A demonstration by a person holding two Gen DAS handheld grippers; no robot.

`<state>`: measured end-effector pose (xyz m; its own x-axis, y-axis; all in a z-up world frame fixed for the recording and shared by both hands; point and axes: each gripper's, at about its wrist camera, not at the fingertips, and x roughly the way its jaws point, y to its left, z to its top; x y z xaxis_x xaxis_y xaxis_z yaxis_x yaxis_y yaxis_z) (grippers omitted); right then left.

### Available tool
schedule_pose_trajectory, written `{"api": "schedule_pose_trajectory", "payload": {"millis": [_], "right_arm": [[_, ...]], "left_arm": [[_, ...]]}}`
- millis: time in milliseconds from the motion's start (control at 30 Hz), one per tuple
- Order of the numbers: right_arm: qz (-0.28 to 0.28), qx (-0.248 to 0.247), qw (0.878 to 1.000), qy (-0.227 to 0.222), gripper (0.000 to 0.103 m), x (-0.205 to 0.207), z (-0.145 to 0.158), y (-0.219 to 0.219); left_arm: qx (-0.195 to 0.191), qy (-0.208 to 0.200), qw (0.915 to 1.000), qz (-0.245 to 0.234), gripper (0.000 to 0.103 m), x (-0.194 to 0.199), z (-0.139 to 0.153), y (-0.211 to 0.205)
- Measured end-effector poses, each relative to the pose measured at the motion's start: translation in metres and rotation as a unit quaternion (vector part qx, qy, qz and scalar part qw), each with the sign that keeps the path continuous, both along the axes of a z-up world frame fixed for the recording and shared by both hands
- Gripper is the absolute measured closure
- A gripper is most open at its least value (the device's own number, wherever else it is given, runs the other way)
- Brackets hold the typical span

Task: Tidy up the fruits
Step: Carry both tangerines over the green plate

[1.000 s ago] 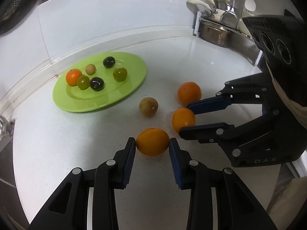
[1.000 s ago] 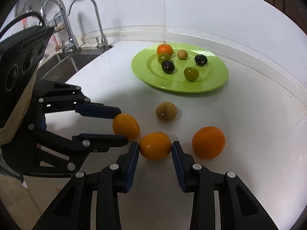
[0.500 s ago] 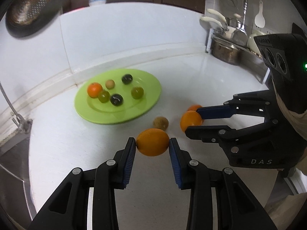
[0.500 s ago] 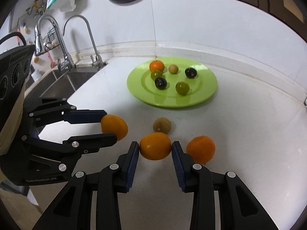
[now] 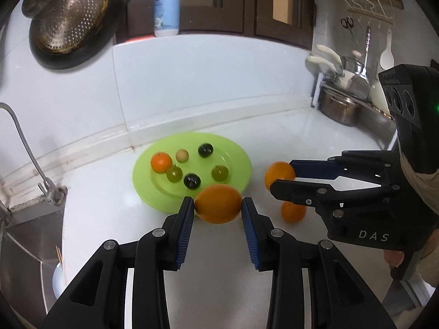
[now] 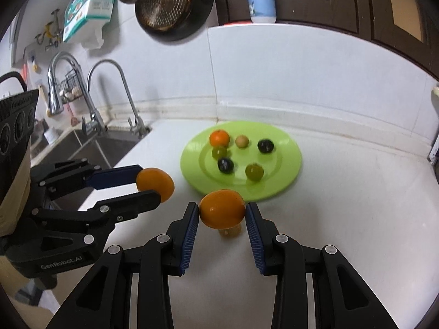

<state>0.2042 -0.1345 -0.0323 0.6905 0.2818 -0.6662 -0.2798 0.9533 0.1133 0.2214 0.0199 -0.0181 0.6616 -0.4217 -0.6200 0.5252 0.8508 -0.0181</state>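
- now, the left gripper (image 5: 218, 208) is pinching an orange (image 5: 218, 203) between its blue pads, clear of the white counter (image 5: 109, 219) and just in front of the near rim of the green plate (image 5: 142, 170).
- the right gripper (image 6: 222, 215) is likewise clamped on a second orange (image 6: 222, 211), held above the counter on the near side of the plate; in the left wrist view the same fruit shows pinched at that gripper's tips.
- on the plate sit a small orange fruit (image 6: 219, 138), a tan one (image 6: 242, 141), two dark ones and two green ones, loosely grouped around the middle.
- one more orange (image 5: 293, 211) lies on the counter below the right gripper, and a brownish fruit (image 6: 230, 230) shows partly hidden under the right-hand orange.
- the step in hand looks like the carry: both oranges are lifted and not yet over the plate.
- next, each needs moving forward over a bare patch of plate, lowered until it rests, then let go gently, since round fruit may roll into the small ones or off the rim.
- the two fruits on the counter would remain to collect.
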Motion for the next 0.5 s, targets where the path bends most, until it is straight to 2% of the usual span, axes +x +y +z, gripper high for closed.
{"api": "schedule_pose_trajectory", "payload": {"millis": [267, 500], "right_arm": [[-0.001, -0.006, 1.0, -0.019, 0.066, 0.023, 0.017, 0.0], [0.003, -0.007, 1.0, -0.015, 0.066, 0.049, 0.023, -0.003]], "left_arm": [[-0.004, -0.013, 0.9998, 0.013, 0.068, 0.019, 0.011, 0.002], [-0.008, -0.009, 0.9997, 0.019, 0.068, 0.044, 0.014, -0.002]]}}
